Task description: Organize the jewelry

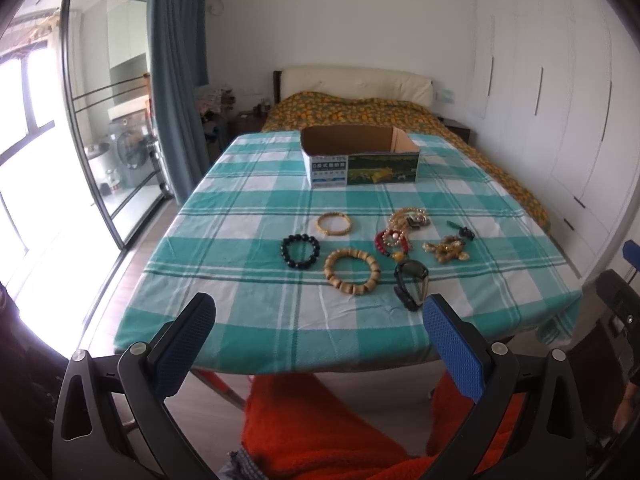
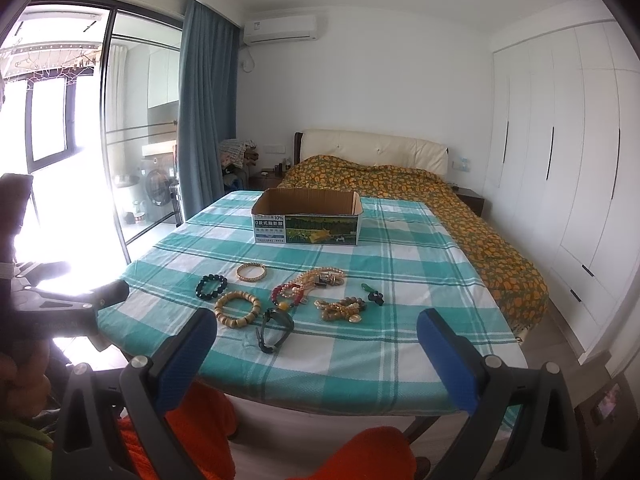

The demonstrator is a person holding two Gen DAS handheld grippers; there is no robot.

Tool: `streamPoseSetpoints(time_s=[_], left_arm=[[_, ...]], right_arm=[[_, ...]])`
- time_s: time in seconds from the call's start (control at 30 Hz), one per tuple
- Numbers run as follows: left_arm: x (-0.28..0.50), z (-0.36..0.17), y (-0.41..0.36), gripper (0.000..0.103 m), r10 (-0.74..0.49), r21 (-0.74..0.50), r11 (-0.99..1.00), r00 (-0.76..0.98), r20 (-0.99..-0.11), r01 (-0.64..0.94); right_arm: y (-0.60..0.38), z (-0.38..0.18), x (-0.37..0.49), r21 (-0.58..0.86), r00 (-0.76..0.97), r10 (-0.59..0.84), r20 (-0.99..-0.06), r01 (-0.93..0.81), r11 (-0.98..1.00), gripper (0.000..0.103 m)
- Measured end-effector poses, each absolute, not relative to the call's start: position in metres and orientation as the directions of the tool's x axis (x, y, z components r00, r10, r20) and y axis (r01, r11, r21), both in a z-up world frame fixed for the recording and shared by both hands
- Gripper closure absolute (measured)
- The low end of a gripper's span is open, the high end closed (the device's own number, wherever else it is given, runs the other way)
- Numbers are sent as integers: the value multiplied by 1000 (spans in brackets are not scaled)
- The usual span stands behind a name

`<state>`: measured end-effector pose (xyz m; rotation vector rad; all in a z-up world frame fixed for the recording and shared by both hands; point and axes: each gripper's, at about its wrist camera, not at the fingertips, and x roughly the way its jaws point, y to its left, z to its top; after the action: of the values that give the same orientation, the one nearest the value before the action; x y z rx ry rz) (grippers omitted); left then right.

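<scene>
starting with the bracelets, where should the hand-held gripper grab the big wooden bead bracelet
Grip the near arc of the wooden bead bracelet, coming down from above with one finger inside the ring and one outside. It lies flat and open on the tablecloth, apart from the black bead bracelet; its right side crowds the watch.

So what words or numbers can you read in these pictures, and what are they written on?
"10%": top of the white label on the front of the cardboard box, near the label's right edge.
Chinese characters in the dark band below it, starting with "0": too blurred to read for certain.
Smaller lines under that band: too small to read.
Air conditioner: a small sticker, unreadable.
Jewelry and tablecloth: no writing seen.
</scene>
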<state>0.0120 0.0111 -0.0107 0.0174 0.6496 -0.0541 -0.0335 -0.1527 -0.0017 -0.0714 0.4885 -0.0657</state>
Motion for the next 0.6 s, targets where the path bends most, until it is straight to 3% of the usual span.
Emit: streamPoseSetpoints(time_s=[0.6], left_arm=[[57, -21, 42, 0, 16, -28, 999, 763, -646, -45]], right_arm=[[-191, -4, -3, -26, 871, -111, -478, 113, 993, 1]])
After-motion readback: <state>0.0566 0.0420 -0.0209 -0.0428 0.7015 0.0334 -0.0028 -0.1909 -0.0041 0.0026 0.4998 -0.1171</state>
